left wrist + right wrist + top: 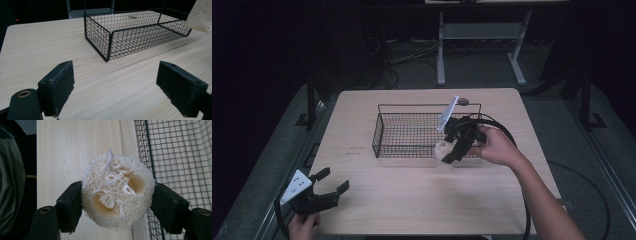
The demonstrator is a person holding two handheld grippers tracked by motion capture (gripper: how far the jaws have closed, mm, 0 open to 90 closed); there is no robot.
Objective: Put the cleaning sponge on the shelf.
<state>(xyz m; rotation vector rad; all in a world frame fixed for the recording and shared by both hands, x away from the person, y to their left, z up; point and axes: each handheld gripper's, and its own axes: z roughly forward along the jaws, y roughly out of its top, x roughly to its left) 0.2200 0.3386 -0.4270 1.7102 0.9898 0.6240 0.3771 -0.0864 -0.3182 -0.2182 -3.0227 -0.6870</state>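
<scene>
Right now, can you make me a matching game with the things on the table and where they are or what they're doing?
Things:
1. loofah sponge
2. wire basket
3. left gripper
4. right gripper

States:
A. black mesh, standing on the table with nothing inside
B. jaws wide open, nothing between them, near the table's front left corner
C. pale and full of holes, squeezed between two black pads
D. shut on something, held just in front of the basket's near rim

Pairs: 1-C, 2-A, 3-B, 4-D
</scene>
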